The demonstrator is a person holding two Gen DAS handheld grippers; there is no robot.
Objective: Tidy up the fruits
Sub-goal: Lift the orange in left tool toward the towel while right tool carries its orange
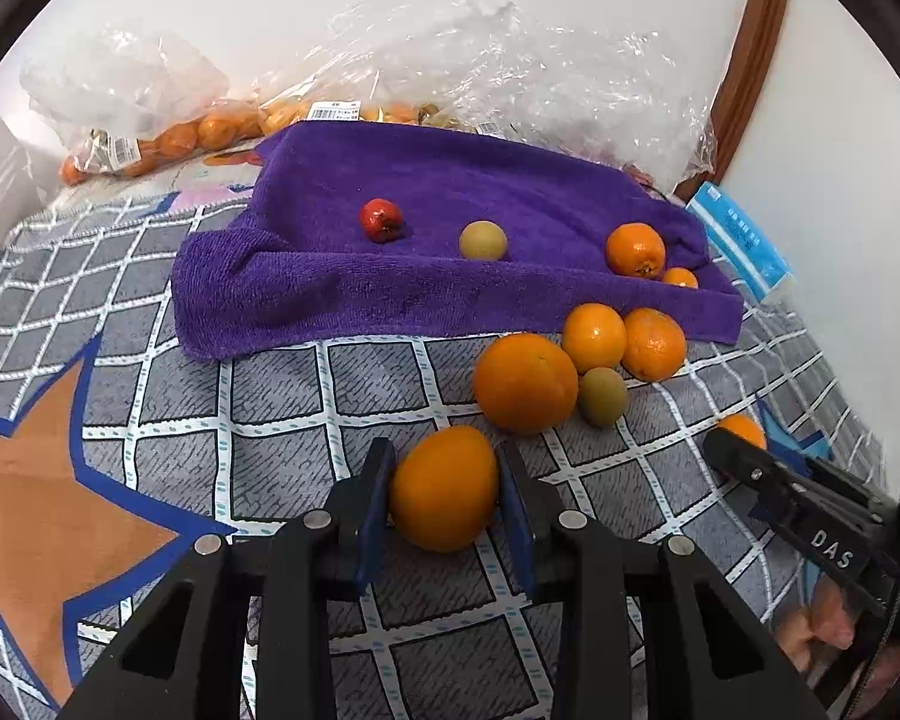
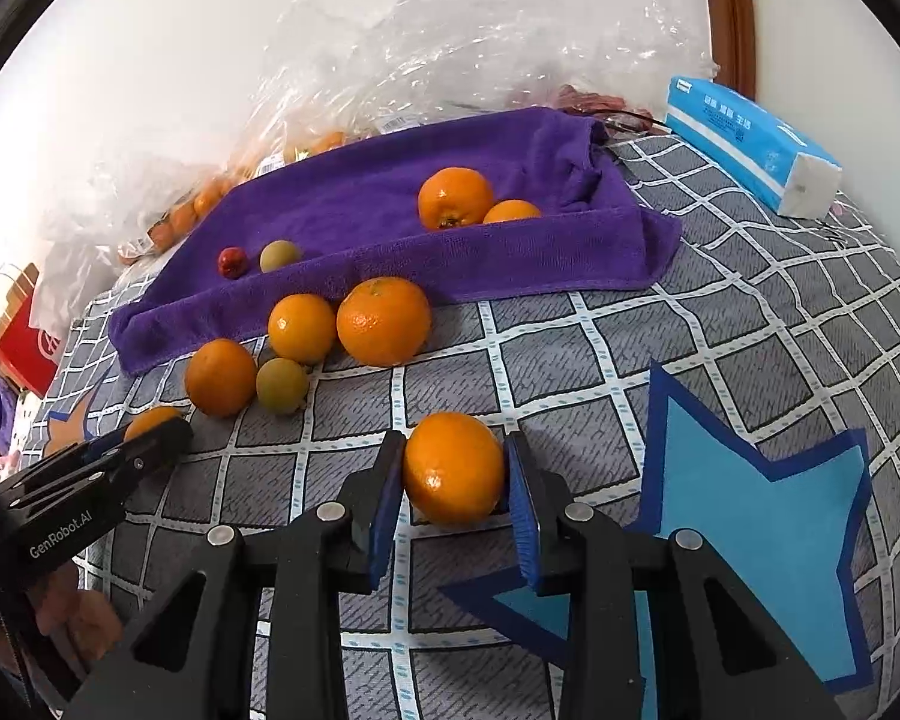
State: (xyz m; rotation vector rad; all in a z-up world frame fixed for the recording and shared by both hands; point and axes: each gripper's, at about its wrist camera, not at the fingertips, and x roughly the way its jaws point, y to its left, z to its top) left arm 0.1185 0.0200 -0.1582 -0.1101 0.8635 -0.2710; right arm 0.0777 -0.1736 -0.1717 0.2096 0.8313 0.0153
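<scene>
Both pairs of jaws are clamped on oranges: one orange (image 1: 444, 489) is pinched by the left gripper (image 1: 445, 501), another orange (image 2: 453, 468) by the right gripper (image 2: 455, 483), above the checked bedspread (image 2: 720, 324). More fruit is seen beside and on the purple towel (image 1: 450, 180).

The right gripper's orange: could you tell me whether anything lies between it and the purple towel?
Yes. A cluster of loose fruit lies along the purple towel's near edge, left of the orange; straight ahead looks clear.
</scene>
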